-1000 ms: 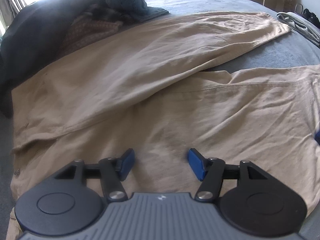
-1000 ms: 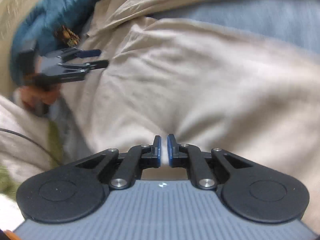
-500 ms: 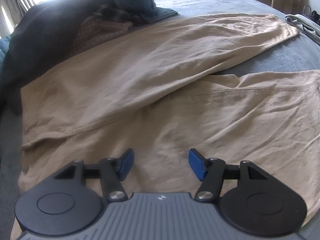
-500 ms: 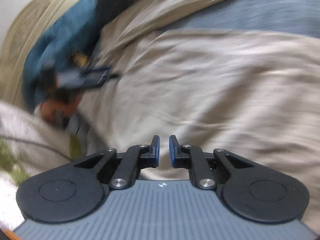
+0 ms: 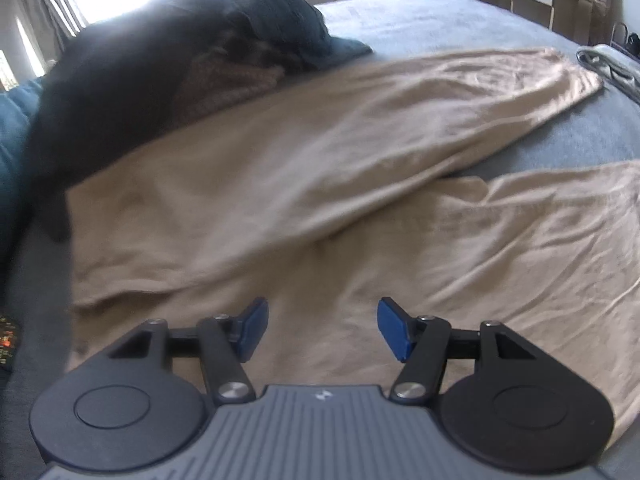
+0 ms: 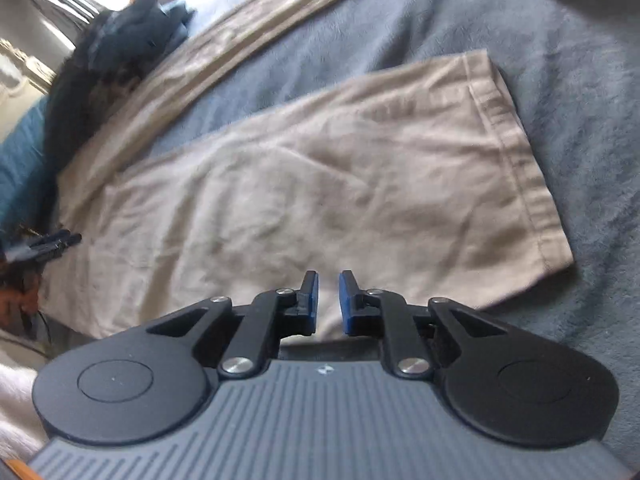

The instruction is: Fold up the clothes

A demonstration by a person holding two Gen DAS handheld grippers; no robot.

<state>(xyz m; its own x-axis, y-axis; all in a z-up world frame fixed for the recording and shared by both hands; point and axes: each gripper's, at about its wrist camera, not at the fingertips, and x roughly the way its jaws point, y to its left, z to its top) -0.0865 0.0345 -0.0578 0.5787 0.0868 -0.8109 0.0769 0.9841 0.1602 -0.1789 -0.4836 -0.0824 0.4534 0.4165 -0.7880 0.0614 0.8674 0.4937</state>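
Lying spread on the grey blanket point(image 6: 520, 20), the tan trousers point(image 6: 320, 184) run their near leg lengthwise from the right gripper point(image 6: 328, 300) up to the hem; that gripper is nearer it, narrowly parted, clasping nothing. The left gripper point(image 5: 322, 326) gapes empty over the seat. No writing is legible.

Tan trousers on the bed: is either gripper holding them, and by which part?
Nothing is held. The left gripper is open above the tan trousers; the right gripper is slightly parted, empty, over a trouser leg.
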